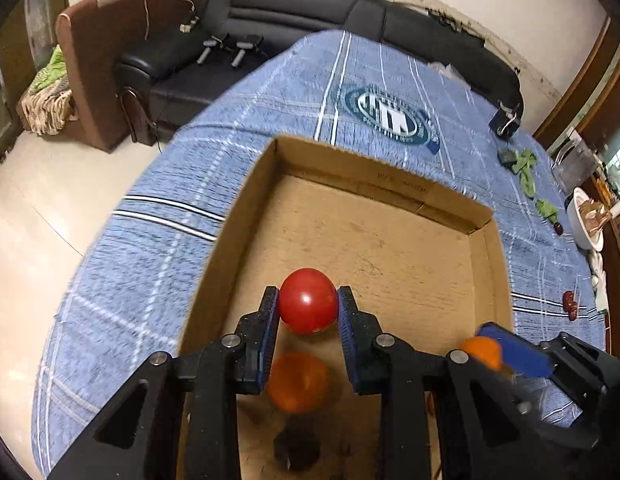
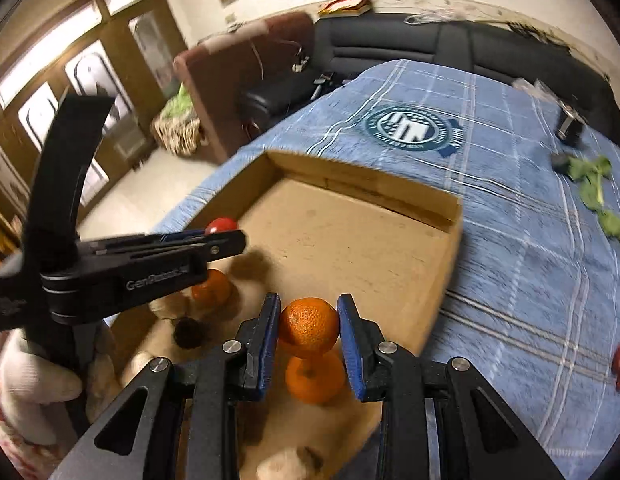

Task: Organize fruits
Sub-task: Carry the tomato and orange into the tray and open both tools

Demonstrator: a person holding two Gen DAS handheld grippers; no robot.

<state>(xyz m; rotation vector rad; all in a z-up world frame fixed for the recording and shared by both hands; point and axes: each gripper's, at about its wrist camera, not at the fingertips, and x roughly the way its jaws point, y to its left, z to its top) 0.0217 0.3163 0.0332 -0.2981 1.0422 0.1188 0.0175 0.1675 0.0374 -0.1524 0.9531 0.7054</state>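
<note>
My left gripper (image 1: 308,300) is shut on a red tomato (image 1: 307,300) and holds it above the floor of a shallow cardboard box (image 1: 390,196). Below it in the box lie an orange (image 1: 297,382) and a small dark fruit (image 1: 295,448). My right gripper (image 2: 308,322) is shut on an orange (image 2: 308,326) above the box's (image 2: 374,184) near right part, with another orange (image 2: 314,378) under it. The left gripper (image 2: 213,236) with the tomato (image 2: 221,225) shows in the right wrist view. The right gripper (image 1: 506,350) with its orange (image 1: 482,350) shows at lower right in the left wrist view.
The box sits on a blue checked cloth (image 1: 245,128) over a table. Green leaves (image 1: 526,168), small red fruits (image 1: 570,306) and a white bowl (image 1: 586,220) lie at the right. A black sofa (image 1: 310,12) and brown armchair (image 1: 109,60) stand behind.
</note>
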